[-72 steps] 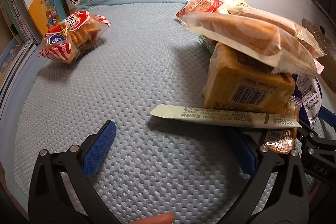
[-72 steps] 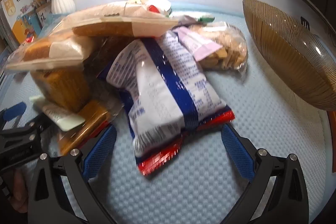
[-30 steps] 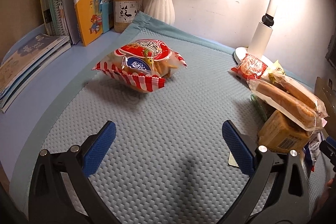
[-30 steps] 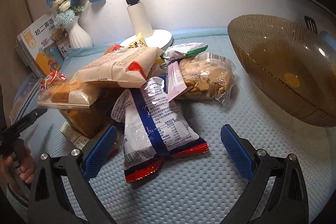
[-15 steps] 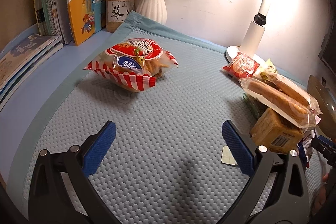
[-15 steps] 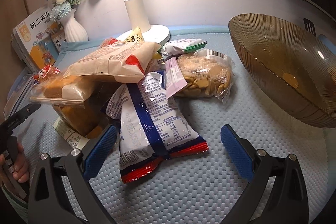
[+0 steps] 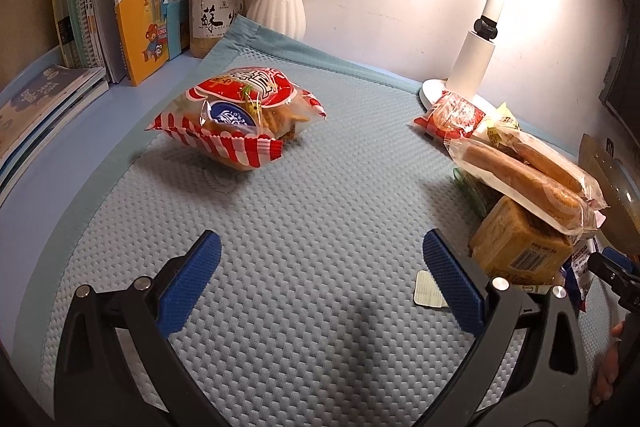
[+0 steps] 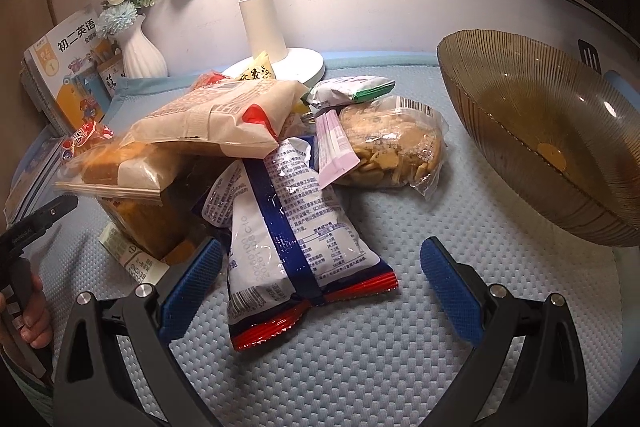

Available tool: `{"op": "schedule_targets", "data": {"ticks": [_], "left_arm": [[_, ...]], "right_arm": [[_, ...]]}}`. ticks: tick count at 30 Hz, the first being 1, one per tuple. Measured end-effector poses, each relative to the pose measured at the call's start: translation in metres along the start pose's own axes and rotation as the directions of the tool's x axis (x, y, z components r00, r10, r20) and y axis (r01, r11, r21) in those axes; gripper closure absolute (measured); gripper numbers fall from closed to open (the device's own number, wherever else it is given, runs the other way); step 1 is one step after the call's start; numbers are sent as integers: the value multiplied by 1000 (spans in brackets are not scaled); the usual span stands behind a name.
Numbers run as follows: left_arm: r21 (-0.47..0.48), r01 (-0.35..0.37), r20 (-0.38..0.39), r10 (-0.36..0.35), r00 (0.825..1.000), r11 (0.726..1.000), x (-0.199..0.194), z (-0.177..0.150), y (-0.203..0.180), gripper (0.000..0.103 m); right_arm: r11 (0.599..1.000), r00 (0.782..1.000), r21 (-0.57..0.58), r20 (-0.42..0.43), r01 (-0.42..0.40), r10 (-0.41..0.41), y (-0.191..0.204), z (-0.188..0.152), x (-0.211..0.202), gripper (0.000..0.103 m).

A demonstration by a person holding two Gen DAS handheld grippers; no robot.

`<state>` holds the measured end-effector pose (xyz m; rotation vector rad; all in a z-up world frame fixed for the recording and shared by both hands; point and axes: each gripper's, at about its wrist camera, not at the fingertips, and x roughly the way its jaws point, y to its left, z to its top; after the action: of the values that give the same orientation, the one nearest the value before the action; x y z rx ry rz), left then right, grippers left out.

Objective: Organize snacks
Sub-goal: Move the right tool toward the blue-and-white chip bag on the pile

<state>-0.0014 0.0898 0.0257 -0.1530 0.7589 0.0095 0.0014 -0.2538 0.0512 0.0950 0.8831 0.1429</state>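
Two grippers are in view, both with jaws spread wide and holding nothing. The left gripper (image 7: 320, 267) hangs over bare blue mat (image 7: 312, 211), well apart from a red-striped snack bag (image 7: 240, 119) lying alone toward the far left. To its right sits the snack pile: two wrapped bread rolls (image 7: 528, 171) resting on a brown cake block (image 7: 516, 247), with a small red packet (image 7: 456, 117) beyond them beside the lamp base (image 7: 436, 93). The right gripper (image 8: 320, 267) sits at the near edge of the same pile, a blue-and-white bag (image 8: 296, 227) lying between its fingers. A biscuit bag (image 8: 392, 147) lies farther off, a pink sachet (image 8: 336, 147) leaning against it. A ribbed amber bowl (image 8: 500, 99) stands to the right, apart from the pile. Books (image 7: 80, 7) and a white vase (image 7: 278, 3) line the far left.
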Motion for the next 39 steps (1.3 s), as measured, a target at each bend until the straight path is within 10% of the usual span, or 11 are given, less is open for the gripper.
{"op": "schedule_targets", "data": {"ticks": [31, 39], "left_arm": [[21, 115, -71, -114, 991, 993, 0, 2, 1, 3], [12, 128, -104, -126, 987, 992, -18, 56, 57, 3]], "right_arm": [[998, 998, 1, -5, -62, 62, -1, -1, -2, 5], [997, 997, -22, -22, -78, 78, 3, 0, 0, 5]]}}
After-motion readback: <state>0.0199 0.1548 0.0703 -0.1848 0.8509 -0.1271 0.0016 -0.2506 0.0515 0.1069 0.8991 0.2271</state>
